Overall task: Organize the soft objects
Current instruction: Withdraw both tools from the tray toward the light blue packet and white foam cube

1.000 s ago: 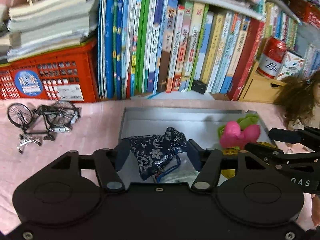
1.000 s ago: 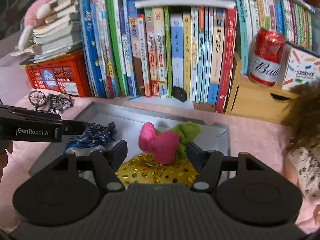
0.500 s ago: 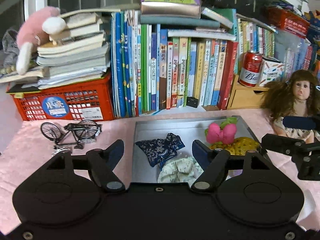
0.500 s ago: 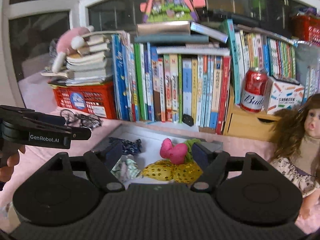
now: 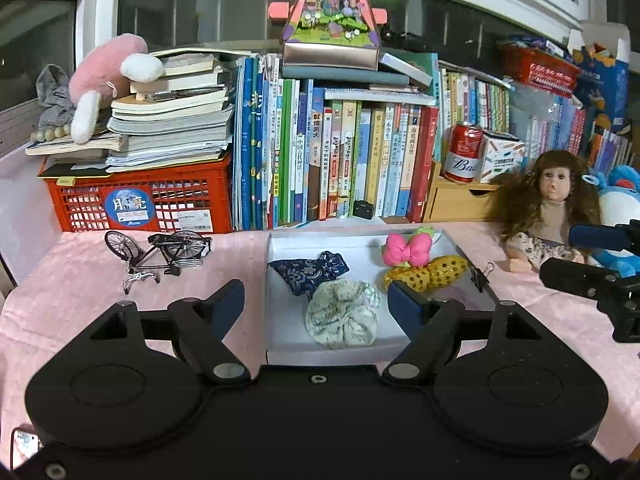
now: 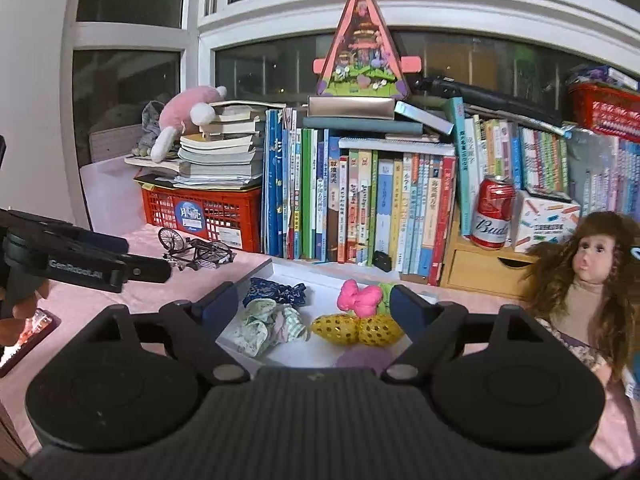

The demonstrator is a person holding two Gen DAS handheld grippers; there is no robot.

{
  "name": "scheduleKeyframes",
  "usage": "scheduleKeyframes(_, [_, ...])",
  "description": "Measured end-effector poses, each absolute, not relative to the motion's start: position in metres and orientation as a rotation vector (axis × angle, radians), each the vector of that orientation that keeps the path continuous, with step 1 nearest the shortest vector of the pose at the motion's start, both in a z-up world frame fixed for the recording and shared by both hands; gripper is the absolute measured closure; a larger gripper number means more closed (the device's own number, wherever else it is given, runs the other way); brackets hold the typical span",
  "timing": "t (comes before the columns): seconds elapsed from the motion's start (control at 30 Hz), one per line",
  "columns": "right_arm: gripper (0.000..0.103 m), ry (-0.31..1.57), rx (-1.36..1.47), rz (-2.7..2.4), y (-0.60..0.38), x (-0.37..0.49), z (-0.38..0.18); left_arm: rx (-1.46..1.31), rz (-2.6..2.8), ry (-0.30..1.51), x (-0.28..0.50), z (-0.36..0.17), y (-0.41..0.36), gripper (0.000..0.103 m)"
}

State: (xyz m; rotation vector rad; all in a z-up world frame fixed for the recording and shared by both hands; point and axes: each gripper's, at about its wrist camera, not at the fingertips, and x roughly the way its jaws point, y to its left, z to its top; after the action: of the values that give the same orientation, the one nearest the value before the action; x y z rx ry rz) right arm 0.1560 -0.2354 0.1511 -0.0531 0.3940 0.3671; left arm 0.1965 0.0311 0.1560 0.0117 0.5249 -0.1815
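Observation:
A white tray (image 5: 276, 344) on the pink cloth holds a navy floral pouch (image 5: 308, 274), a pale green scrunchie (image 5: 342, 316), a pink bow (image 5: 406, 250) and a gold sequin piece (image 5: 428, 276). My left gripper (image 5: 315, 296) hangs back above the tray's near edge. Its jaws are opening and grip nothing. My right gripper (image 6: 312, 298) also stands off the tray (image 6: 264, 270), jaws opening, empty. The pouch (image 6: 276, 292), bow (image 6: 358, 300) and gold piece (image 6: 356, 330) lie beyond it. Each gripper shows in the other's view, the right gripper (image 5: 592, 264) and the left gripper (image 6: 100, 256).
A model bicycle (image 5: 160, 252) stands left of the tray, before a red crate (image 5: 140, 200) stacked with books. A doll (image 5: 548, 216) and a blue plush (image 5: 620, 204) sit at the right. A binder clip (image 5: 482, 274) lies by the tray's right rim. Upright books line the back.
Both grippers have drawn back and risen from the tray while their jaws widened. The left was around the navy pouch and the right around the pink bow; both items now lie free.

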Motion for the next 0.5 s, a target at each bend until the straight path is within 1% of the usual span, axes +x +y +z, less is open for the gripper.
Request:
scheduleKeyframes(0.27, [0.009, 0.349, -0.082, 0.343, -0.25, 0.119, 0.145, -0.016, -0.189, 0.482, 0.152, 0.147, 0.051, 0.023])
scheduleKeyframes(0.5, [0.007, 0.337, -0.094, 0.297, -0.265, 0.096, 0.128, -0.04, -0.173, 0.476, 0.115, 0.127, 0.071, 0.021])
